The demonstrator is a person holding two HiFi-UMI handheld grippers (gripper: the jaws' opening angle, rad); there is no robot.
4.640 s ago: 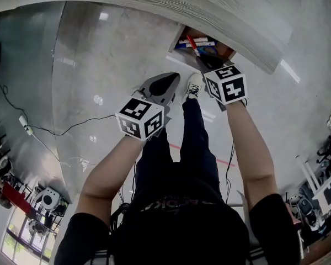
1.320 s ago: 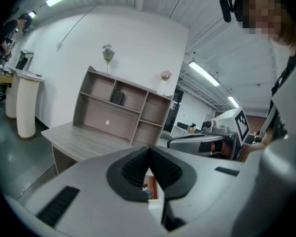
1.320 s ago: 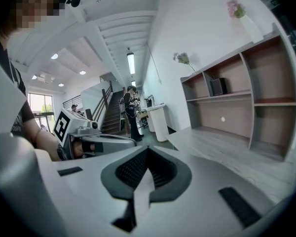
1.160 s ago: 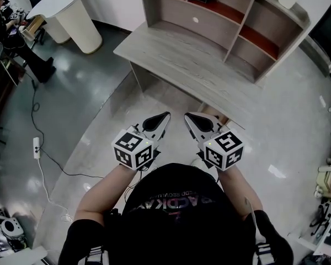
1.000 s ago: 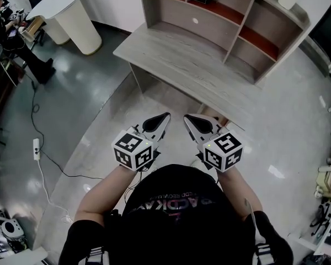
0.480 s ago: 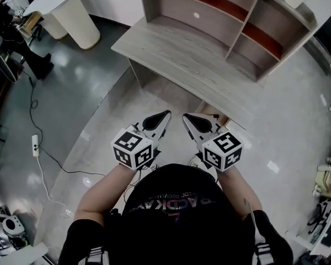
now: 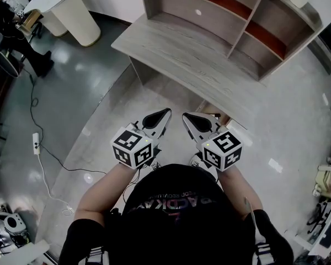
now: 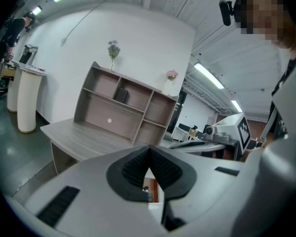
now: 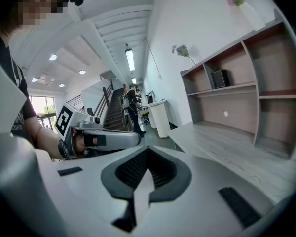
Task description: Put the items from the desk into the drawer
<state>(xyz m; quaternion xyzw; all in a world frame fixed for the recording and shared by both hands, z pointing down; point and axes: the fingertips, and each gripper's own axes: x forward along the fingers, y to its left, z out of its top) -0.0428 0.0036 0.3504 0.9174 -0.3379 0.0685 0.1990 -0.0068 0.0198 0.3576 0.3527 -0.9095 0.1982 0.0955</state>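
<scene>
The grey wooden desk (image 7: 198, 59) stands ahead with a bare top under its shelf unit (image 7: 237, 21). Below the desk's near edge, a sliver of the brown drawer (image 7: 216, 114) shows beside my right gripper. Both grippers hang side by side in front of my body, short of the desk. My left gripper (image 7: 164, 114) is shut with nothing in it, and its ribbed pads (image 8: 138, 164) meet at the tip. My right gripper (image 7: 185, 116) is shut and empty too, with its pads (image 9: 158, 167) touching. Through the slit under the left jaws I glimpse the drawer's orange inside (image 8: 153, 191).
A white round pedestal table (image 7: 71, 10) stands at the far left, with a person (image 7: 16, 26) beside it. A power strip and cable (image 7: 36, 142) lie on the grey floor to my left. A dark box (image 8: 120, 95) sits in the shelf unit, with flower vases (image 8: 112, 51) on top.
4.6 s ago my right gripper reached into the open drawer holding pens. Now I stand back upright with both grippers shut and level. Over the last second they hardly moved.
</scene>
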